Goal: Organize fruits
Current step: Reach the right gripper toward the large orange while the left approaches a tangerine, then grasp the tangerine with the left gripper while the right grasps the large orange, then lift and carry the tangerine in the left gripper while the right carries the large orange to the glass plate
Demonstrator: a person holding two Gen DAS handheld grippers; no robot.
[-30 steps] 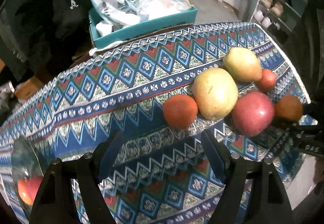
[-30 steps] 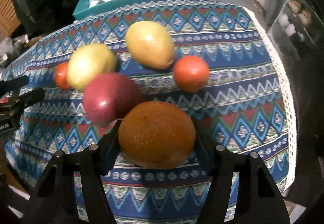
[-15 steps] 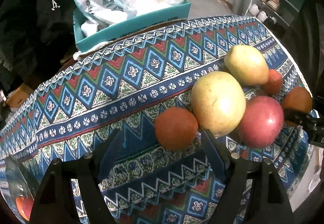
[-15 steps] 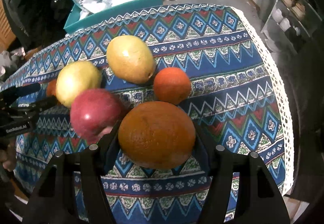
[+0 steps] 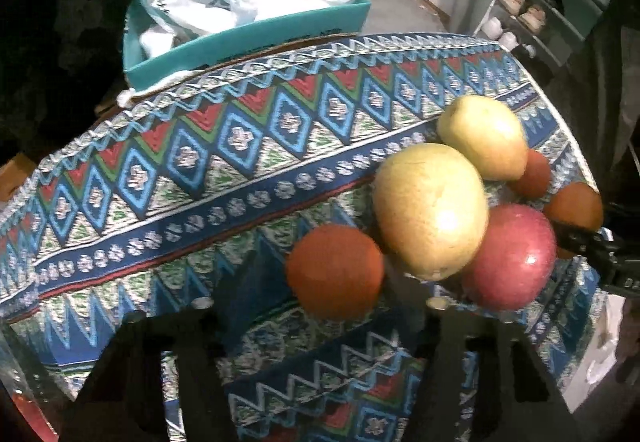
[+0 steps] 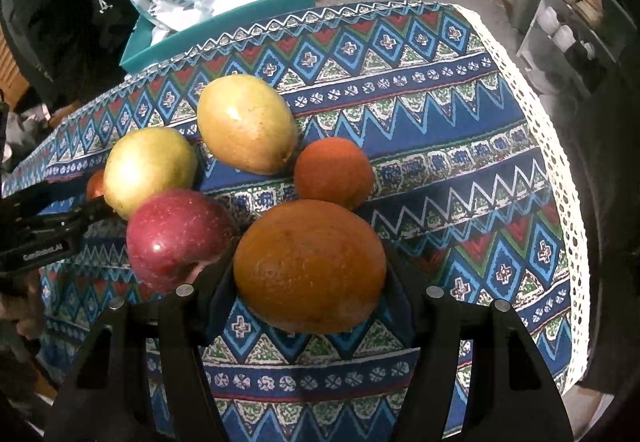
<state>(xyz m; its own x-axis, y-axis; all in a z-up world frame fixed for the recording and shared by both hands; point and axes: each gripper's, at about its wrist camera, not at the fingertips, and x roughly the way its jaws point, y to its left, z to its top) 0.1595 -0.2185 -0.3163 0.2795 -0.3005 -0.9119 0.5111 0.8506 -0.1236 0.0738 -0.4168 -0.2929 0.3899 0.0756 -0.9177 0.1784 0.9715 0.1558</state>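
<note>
Left wrist view: the left gripper is being pointed steeply down at the patterned tablecloth, and its jaws have just been closing with a small orange between them, so that fruit is now being clenched at the near left end of the fruit cluster. In the right wrist view the right gripper is being kept clamped on a large orange at the near right end of the cluster, low over the cloth. Between the two held fruits a red apple is being crowded against the right gripper's left finger, and a yellow pear is lying against the small orange and the apple. A second pear and a far small orange are lying just behind. The likely trouble is being set up by this crowding: if either orange is being lifted or dragged sideways, the pear or the apple may be nudged and sent rolling, possibly towards the cloth's lace edge on the right. A round, smooth-skinned orange gripped off-centre could also be squeezed out of the pads. A teal box of bags is standing beyond the table's far edge.
</note>
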